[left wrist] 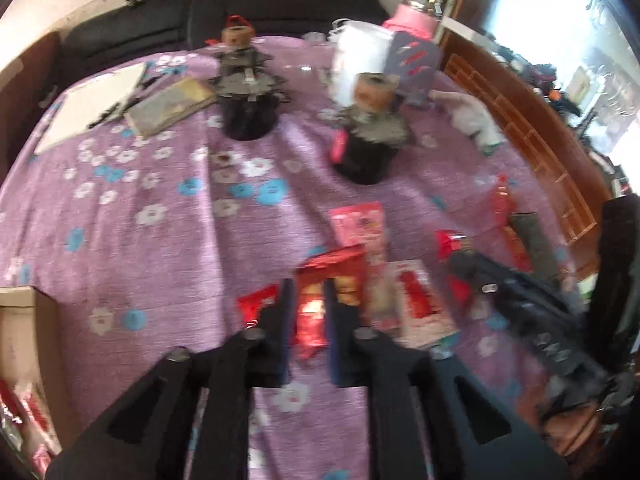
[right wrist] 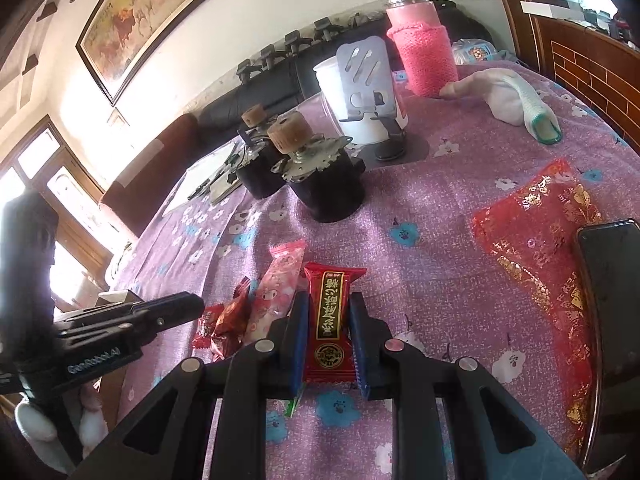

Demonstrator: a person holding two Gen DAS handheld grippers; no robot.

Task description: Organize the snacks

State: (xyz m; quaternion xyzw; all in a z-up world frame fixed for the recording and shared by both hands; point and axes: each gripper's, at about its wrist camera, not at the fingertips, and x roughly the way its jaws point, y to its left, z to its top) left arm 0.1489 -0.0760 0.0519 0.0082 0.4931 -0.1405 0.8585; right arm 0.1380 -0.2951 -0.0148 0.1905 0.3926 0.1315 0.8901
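The right gripper (right wrist: 329,334) has its two blue-padded fingers closed onto a red snack bar with a black label (right wrist: 331,320), one pad touching each long side; the bar sits upright between them, its far end pointing to 12 o'clock. Just beside it at 10 o'clock lies a pink snack packet (right wrist: 276,292) on the purple floral tablecloth (right wrist: 432,240), and next to that, toward 9 o'clock, small red wrapped candies (right wrist: 226,322). A red and gold foil bag (right wrist: 540,256) lies at 3 o'clock, with a dark phone (right wrist: 612,288) overlapping its right edge.

The left gripper (left wrist: 308,320), blurred in its own view, has its fingers a narrow gap apart, straddling a red snack pack (left wrist: 332,268); whether the pads actually press it I cannot tell. More pink and red packets (left wrist: 360,224) lie at 1 o'clock from it. A cardboard box (left wrist: 28,332) with red wrappers inside sits at 9 o'clock, at the table's edge.

Farther off at 12 o'clock stand two black motors with cork-like tops (right wrist: 324,176), a white cup (right wrist: 352,96) and a flask in a pink knitted sleeve (right wrist: 424,52).
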